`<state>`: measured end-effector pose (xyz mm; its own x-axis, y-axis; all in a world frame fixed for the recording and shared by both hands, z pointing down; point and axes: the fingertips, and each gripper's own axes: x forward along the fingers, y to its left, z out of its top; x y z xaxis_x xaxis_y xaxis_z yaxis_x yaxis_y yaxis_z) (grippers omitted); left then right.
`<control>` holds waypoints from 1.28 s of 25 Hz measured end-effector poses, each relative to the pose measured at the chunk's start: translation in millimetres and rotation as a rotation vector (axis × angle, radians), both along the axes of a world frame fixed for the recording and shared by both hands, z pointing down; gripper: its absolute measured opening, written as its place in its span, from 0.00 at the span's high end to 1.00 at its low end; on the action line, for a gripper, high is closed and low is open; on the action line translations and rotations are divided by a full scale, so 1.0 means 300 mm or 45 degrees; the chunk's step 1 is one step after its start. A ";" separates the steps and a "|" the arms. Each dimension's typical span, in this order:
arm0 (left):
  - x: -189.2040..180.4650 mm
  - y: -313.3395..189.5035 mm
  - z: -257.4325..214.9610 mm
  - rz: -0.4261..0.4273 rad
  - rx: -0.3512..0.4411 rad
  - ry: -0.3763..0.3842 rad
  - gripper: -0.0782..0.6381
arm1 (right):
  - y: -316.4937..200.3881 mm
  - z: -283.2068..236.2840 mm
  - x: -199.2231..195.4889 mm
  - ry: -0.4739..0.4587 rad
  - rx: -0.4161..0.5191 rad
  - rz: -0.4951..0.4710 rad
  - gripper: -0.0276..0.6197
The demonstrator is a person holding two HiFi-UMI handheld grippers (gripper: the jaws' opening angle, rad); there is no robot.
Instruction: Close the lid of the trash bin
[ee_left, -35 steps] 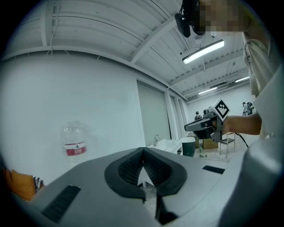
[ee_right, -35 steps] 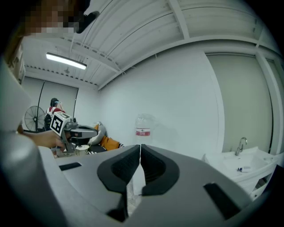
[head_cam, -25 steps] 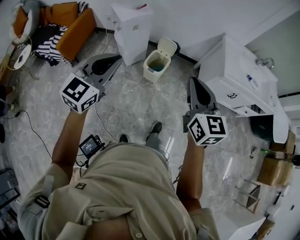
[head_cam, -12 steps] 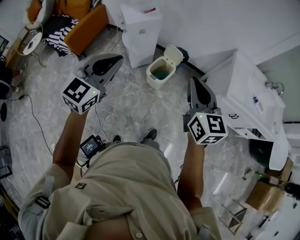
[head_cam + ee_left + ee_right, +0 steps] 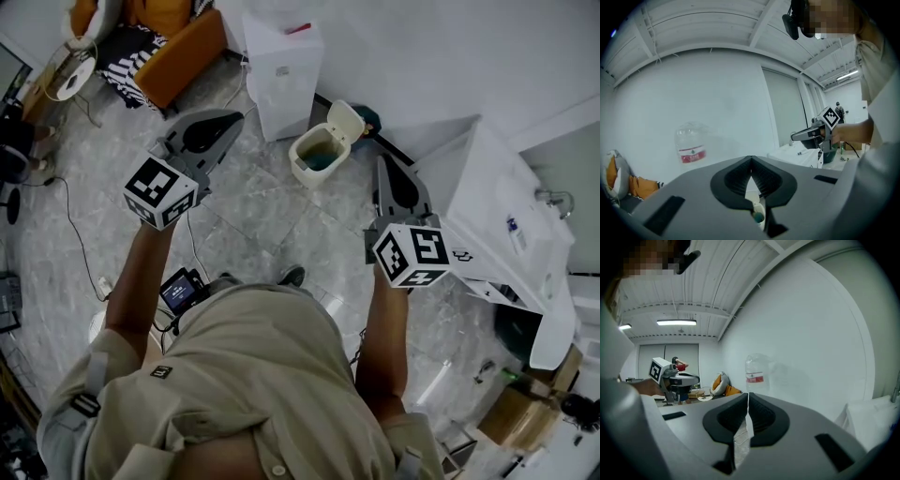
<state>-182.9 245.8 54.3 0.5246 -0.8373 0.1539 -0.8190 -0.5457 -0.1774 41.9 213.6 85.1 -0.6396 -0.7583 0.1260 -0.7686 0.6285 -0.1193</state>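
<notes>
Spreading under everything is a pale marbled floor (image 5: 253, 211), and on it, against the white wall, stands the trash bin (image 5: 312, 157), small and cream-coloured. To the right of the bin sits a large white sink unit (image 5: 497, 220); well to the bin's left is an orange sofa (image 5: 183, 52); just beside the bin on its left stands a tall white cabinet (image 5: 281, 75). In the left gripper view a clear bottle with a red label (image 5: 691, 145) shows above and to the left of the bin. The bin's lid (image 5: 347, 120) is tipped up and back toward the wall, leaving the greenish inside uncovered. The left hand-held gripper (image 5: 232, 119) hangs in the air to the left of the bin, apart from it, its jaws pressed together at the tips with nothing between them; part of the bin shows through the gap below them. The right hand-held gripper (image 5: 384, 164) hangs to the right of the bin, pointing past it, with its jaws likewise closed and empty.
</notes>
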 end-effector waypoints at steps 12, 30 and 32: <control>0.204 -0.143 0.023 0.086 -0.024 -0.032 0.87 | -0.095 0.058 0.220 -0.017 -0.049 0.090 0.92; 0.353 -0.625 0.054 0.497 -0.022 0.058 0.87 | -0.297 0.059 0.338 0.048 -0.072 0.498 0.92; 0.325 -0.684 0.056 0.522 -0.027 0.064 0.87 | -0.334 0.057 0.297 0.055 -0.072 0.517 0.92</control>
<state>-85.6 40.6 71.1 0.8215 -0.5541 0.1348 -0.5400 -0.8319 -0.1280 130.8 113.4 102.2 -0.2830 -0.9392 0.1947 -0.9579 0.2664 -0.1073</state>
